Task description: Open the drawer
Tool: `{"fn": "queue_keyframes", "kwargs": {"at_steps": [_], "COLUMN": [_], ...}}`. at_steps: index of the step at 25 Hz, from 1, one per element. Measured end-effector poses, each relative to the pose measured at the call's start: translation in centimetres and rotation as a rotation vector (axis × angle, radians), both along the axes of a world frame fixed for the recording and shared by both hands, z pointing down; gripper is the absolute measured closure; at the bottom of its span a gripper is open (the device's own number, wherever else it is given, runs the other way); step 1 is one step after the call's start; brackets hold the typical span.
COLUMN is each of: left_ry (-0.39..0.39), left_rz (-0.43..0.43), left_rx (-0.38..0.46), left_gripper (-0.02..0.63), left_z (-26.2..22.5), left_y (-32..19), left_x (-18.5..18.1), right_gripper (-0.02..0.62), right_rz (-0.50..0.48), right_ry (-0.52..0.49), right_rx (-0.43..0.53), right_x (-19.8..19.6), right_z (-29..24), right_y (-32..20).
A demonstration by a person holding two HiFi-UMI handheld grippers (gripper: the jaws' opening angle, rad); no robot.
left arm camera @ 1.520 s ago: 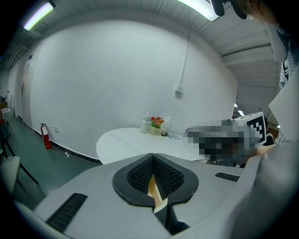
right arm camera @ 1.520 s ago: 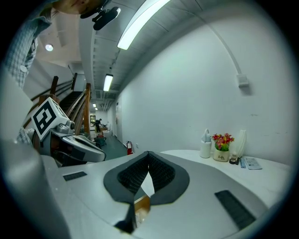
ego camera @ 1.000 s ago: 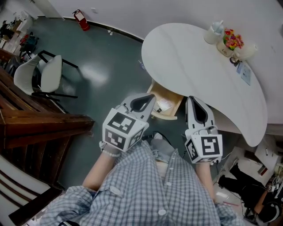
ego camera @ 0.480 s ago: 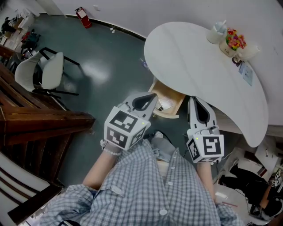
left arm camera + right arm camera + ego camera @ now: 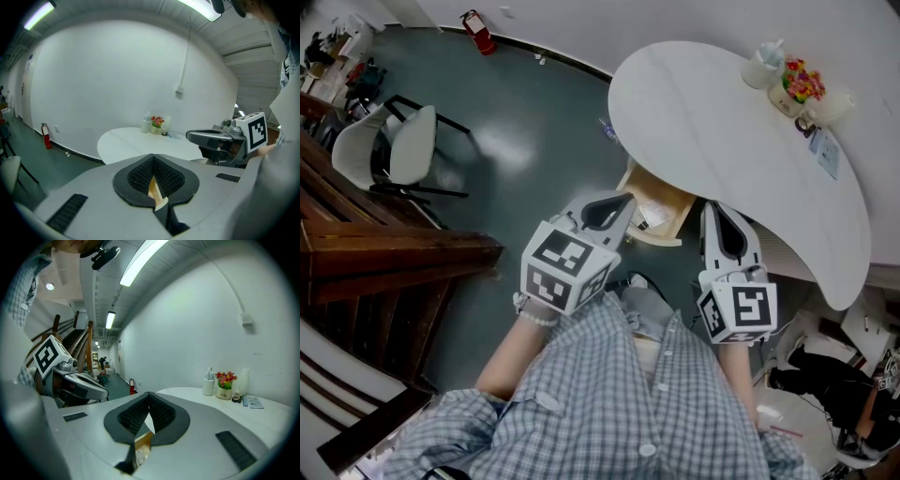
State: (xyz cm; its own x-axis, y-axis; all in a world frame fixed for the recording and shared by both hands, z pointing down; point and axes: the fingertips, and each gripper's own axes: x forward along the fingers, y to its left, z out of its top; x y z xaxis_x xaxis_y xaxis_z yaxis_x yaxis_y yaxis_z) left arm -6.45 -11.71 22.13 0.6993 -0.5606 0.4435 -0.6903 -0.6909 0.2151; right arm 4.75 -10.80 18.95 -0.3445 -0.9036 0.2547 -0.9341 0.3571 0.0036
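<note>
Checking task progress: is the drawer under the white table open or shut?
Open: the drawer juts out from under the table, its inside showing.

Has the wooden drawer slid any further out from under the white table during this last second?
No. The drawer sticks out just as far past the table edge as before; both shift together in the picture.

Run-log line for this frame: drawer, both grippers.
drawer: open under table | left gripper: shut, empty | right gripper: shut, empty
</note>
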Motion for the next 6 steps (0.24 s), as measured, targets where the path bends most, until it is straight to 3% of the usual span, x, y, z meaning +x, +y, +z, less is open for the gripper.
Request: {"fn": "queue_keyframes", "kwargs": {"at_steps": [6], "left_ry": [0.027], "left_rz": [0.002], "left_rx": [-0.014], "left_gripper": [0.601], "left_z": [-0.06], "left_y": [0.21], "left_x": [-0.15], "right_gripper": [0.586], "right_rz": [-0.008], "right_ry": [0.002], "right_rx": [0.004], "right_x": [-0.34], "right_z": [-0.04], "right_y": [0.09]}}
